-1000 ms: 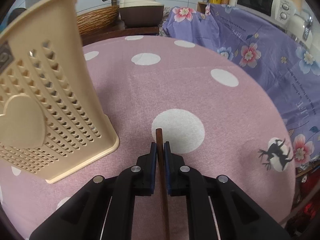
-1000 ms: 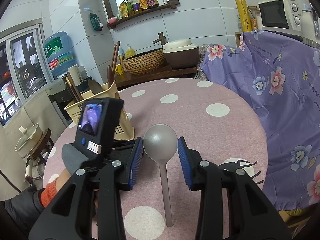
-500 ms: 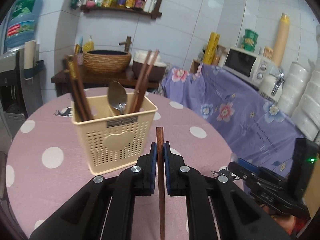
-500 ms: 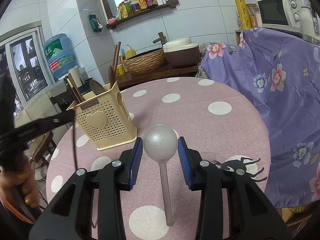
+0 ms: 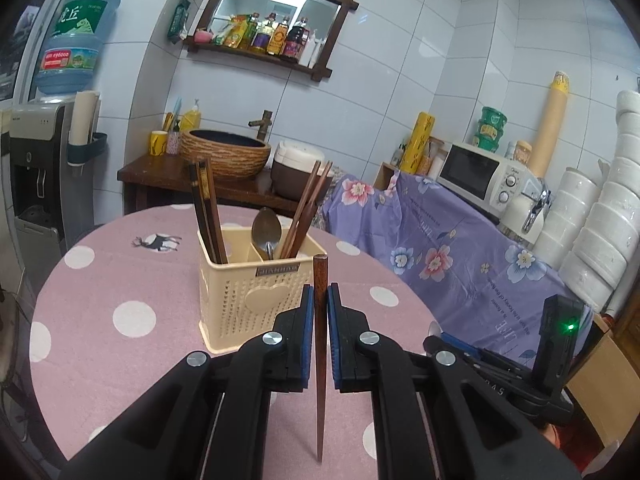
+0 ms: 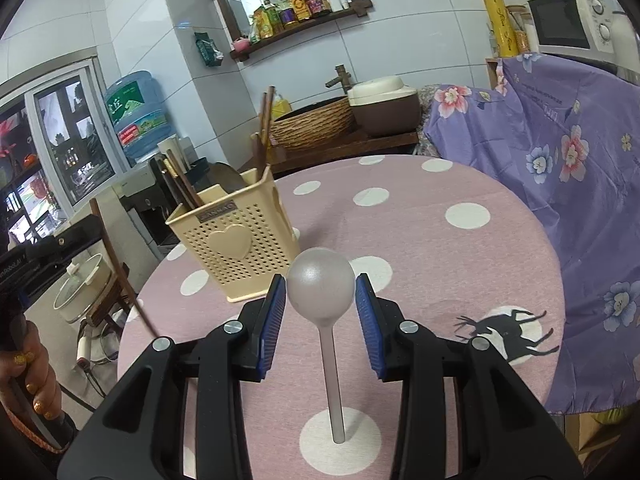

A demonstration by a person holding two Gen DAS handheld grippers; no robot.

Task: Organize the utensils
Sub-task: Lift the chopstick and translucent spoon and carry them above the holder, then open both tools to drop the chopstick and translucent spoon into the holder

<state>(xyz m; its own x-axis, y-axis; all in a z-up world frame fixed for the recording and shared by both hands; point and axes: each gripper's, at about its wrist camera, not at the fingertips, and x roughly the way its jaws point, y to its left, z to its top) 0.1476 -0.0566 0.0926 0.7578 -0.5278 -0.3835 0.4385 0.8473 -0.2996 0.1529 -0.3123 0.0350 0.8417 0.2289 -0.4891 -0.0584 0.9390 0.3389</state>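
Two tongs carry utensils: left tongs [image 5: 319,308] clench a chopstick [image 5: 319,360], right tongs [image 6: 321,300] grasp a spoon [image 6: 321,294]; next, drop each into the holder [image 5: 256,296].

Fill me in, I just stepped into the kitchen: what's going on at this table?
A person is sorting utensils with a handheld claw in each hand. The left claw is shut on a dark wooden chopstick and faces the cream utensil holder, which already holds chopsticks and a metal spoon. The right claw grips a grey spoon by its bowl, handle hanging down over the pink dotted tablecloth. Neither utensil is in the holder yet.
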